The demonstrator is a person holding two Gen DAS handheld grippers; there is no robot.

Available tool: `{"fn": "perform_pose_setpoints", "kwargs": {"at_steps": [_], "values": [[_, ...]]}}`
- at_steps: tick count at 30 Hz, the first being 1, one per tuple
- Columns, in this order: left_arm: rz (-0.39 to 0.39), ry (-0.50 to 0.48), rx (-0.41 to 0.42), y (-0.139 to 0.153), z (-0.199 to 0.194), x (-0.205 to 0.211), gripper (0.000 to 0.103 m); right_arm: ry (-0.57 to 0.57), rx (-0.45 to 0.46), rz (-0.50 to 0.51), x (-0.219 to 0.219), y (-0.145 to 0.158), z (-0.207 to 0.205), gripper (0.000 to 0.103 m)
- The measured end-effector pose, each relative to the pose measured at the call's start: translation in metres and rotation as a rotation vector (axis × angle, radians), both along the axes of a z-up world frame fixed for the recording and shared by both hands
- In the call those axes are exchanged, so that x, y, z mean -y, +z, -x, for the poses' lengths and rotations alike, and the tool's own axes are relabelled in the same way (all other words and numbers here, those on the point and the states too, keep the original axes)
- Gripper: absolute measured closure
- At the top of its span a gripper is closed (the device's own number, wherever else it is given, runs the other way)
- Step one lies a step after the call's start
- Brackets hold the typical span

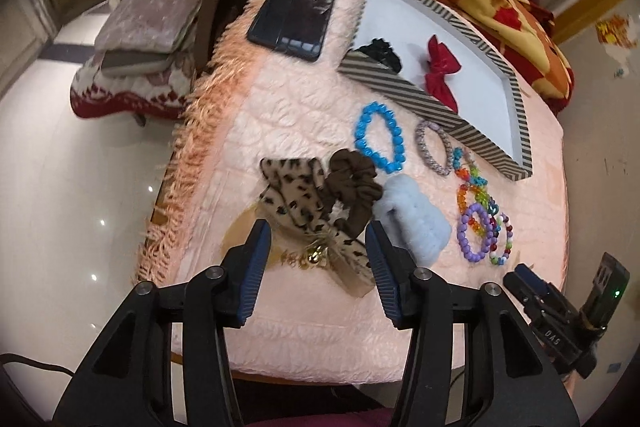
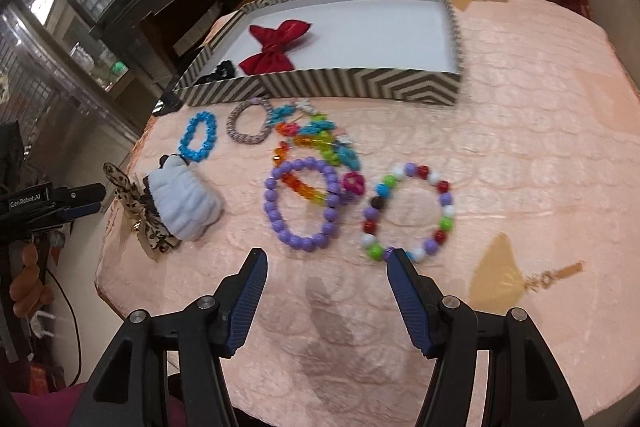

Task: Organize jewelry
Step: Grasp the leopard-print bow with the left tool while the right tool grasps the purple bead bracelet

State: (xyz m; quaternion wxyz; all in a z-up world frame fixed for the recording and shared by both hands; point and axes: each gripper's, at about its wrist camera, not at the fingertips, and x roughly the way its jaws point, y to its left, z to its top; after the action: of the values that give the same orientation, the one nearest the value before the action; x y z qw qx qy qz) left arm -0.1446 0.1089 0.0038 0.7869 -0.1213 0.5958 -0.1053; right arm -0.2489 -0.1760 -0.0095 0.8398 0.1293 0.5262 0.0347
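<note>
The left claw (image 1: 316, 247) stands with its jaws apart around the leopard-print fabric bow with a gold bell (image 1: 308, 215) near the front-left edge of the pink quilted desk (image 1: 312, 115). The right claw (image 2: 326, 267) is spread wide over bare cloth, just short of the purple bead bracelet (image 2: 302, 203) and the multicoloured bead bracelet (image 2: 408, 213). The striped shallow box (image 2: 320, 87) at the back holds a red satin bow (image 2: 276, 45), its right half open
</note>
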Motion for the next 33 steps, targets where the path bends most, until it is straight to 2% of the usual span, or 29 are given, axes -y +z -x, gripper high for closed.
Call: {"fn": "perform_pose_setpoints", "kwargs": {"at_steps": [6,9,12,17,19,21,24,30,33], "values": [[-0.008,-0.001,-0.010,-0.010,0.001,0.002,0.051,0.019,-0.020,-0.012,-0.010,-0.008,-0.012,0.042],[-0.056,-0.060,0.019,-0.013,0.001,0.011,0.049,0.017,-0.031,-0.010,-0.012,-0.013,-0.017,0.042],[-0.099,-0.158,0.010,-0.024,0.000,0.023,0.048,-0.001,-0.034,-0.006,-0.011,-0.017,-0.021,0.042],[-0.136,-0.213,0.010,-0.036,-0.004,0.035,0.043,-0.039,-0.041,0.000,-0.007,-0.023,-0.029,0.042],[-0.141,-0.212,0.000,-0.041,-0.008,0.037,0.043,-0.053,-0.043,0.003,-0.007,-0.024,-0.033,0.047],[-0.146,-0.212,-0.005,-0.046,-0.013,0.038,0.043,-0.056,-0.044,0.006,-0.007,-0.025,-0.037,0.057],[-0.153,-0.209,-0.013,-0.050,-0.018,0.040,0.043,-0.065,-0.056,0.011,-0.007,-0.027,-0.040,0.061],[-0.156,-0.246,-0.011,-0.053,-0.022,0.042,0.043,-0.066,-0.010,0.025,-0.010,-0.003,-0.033,0.061],[-0.136,-0.244,-0.022,-0.054,-0.025,0.040,0.043,-0.030,-0.001,-0.030,-0.014,0.005,-0.031,0.061]]}}
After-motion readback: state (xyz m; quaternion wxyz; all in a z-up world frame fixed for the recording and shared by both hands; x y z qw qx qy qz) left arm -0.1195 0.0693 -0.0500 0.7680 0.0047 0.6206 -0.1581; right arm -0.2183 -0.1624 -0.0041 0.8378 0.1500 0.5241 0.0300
